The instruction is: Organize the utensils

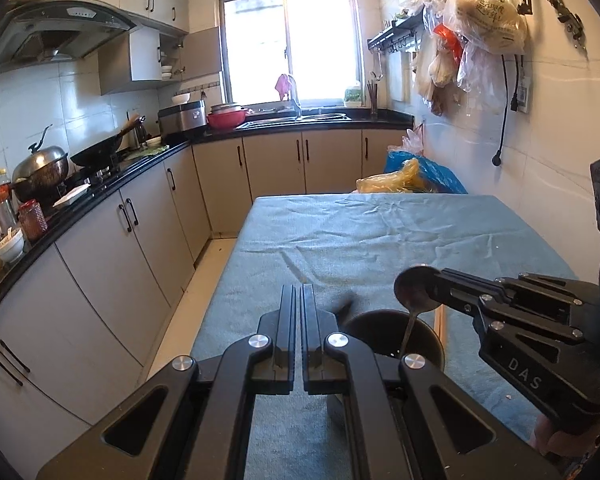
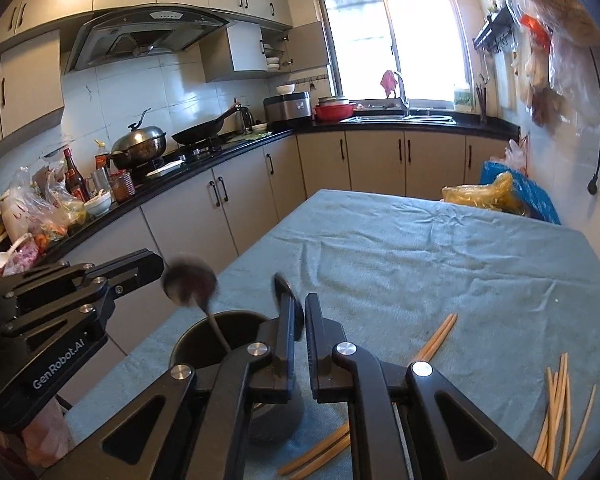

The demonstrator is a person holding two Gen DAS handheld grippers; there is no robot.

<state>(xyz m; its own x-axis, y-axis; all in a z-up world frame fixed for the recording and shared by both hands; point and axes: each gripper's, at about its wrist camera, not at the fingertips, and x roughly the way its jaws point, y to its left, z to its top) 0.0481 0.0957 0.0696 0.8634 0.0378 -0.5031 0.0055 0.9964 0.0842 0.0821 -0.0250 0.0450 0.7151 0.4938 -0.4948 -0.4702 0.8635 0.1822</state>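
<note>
A black cup [image 2: 188, 344] stands on the blue-grey tablecloth [image 2: 420, 264] at the near edge. A metal spoon [image 2: 188, 280] stands in it, blurred, bowl up. A second spoon [image 1: 412, 286] has its handle down in the cup [image 1: 428, 340] and its bowl against the tip of my right gripper [image 1: 434, 280]. In the right wrist view this spoon [image 2: 282, 284] lies blurred along the left finger, and my right gripper [image 2: 300, 300] shows a narrow bare gap between its jaws. My left gripper [image 1: 298, 292] is shut on nothing, just left of the cup.
Wooden chopsticks lie loose on the cloth: a pair [image 2: 436, 340] right of the cup, a bundle [image 2: 560, 408] at the right edge, another pair [image 2: 316, 456] near the front. Plastic bags [image 2: 500, 196] sit at the table's far end. A kitchen counter [image 2: 180, 184] runs along the left.
</note>
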